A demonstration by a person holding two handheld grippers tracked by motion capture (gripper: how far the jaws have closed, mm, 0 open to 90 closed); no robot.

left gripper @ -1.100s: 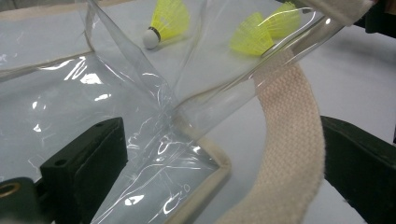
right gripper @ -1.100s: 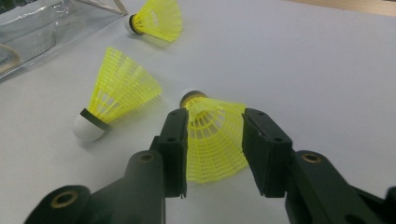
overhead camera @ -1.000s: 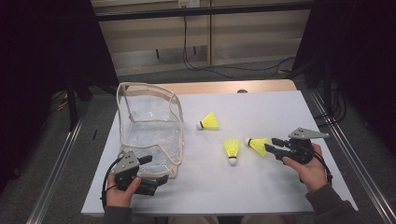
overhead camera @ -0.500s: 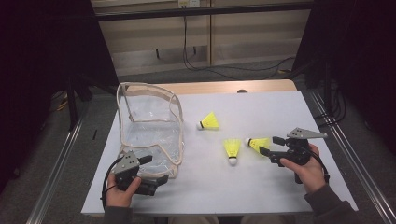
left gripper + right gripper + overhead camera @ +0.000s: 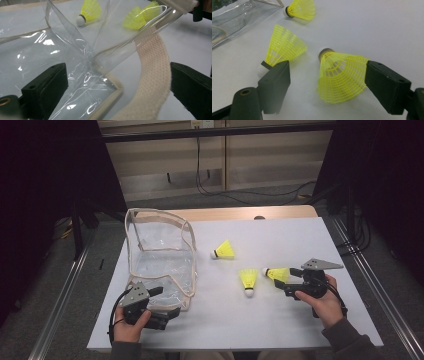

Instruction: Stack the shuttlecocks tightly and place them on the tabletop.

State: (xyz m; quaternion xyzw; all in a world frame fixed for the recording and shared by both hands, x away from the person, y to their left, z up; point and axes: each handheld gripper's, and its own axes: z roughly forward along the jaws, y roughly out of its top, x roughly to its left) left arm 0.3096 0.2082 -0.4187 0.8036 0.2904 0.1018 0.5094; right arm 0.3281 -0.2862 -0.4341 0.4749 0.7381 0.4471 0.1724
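The clear pouch point(image 5: 161, 257) corner was straddled by the wide-open left gripper point(image 5: 167, 316), probably to steady it. The nearest shuttlecock point(image 5: 342, 76) lay on the table between the right gripper point(image 5: 327, 85)'s wide jaws, ungripped.

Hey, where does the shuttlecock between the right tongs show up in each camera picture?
High view: shuttlecock at right, at the tip of the right tongs.
Right gripper view: centre, between the open jaws.
Left gripper view: two yellow skirts show through the clear bag at top; I cannot tell which one it is.
Shared landmark: the clear bag.
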